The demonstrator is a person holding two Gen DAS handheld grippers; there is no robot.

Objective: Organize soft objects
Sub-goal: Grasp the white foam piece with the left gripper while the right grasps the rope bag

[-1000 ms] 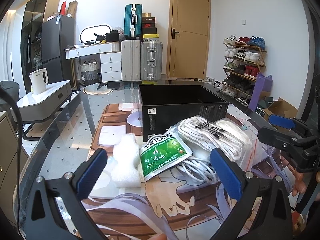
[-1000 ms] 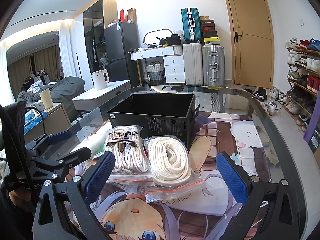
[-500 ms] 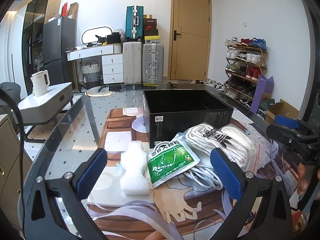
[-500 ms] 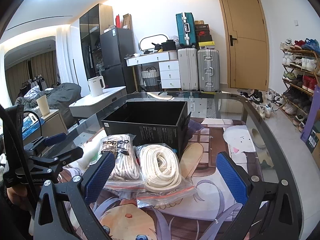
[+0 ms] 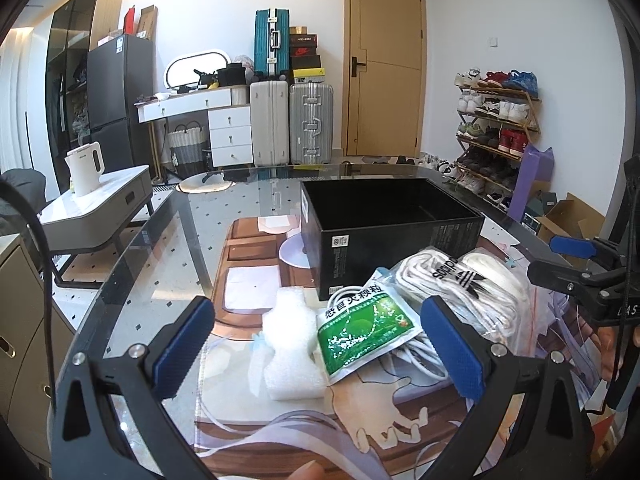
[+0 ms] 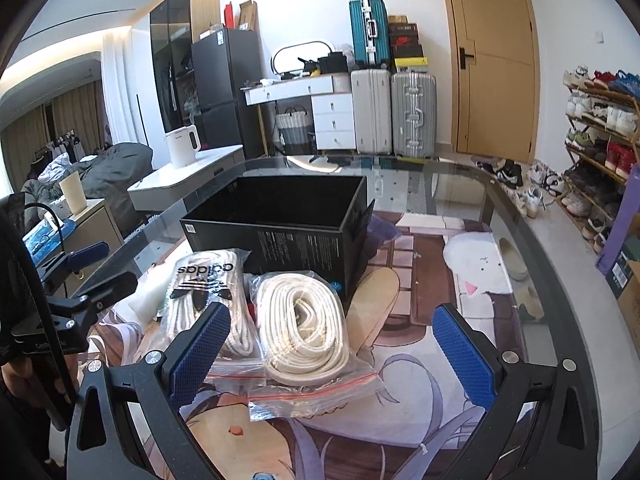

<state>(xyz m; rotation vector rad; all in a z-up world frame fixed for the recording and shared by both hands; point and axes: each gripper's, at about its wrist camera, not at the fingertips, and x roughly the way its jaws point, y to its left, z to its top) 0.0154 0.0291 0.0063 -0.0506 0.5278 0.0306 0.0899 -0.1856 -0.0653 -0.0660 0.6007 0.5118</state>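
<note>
Your left gripper [image 5: 320,350] stood spread above the green sachet [image 5: 362,330]; your right gripper [image 6: 330,350] gaped over the rope bag [image 6: 306,330].

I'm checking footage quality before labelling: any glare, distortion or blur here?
Left wrist view: fisheye bends the tan wooden door; the glass tabletop mirrors the room; focus is sharp. Right wrist view: a ceiling light flares top left, and the clear zip bag of white rope shows slight sheen.

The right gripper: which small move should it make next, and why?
Probably lower the right gripper, which is open and empty, onto the bagged white rope coil lying between its fingers. The black box just behind the bag is open and looks empty, ready to receive it.
</note>
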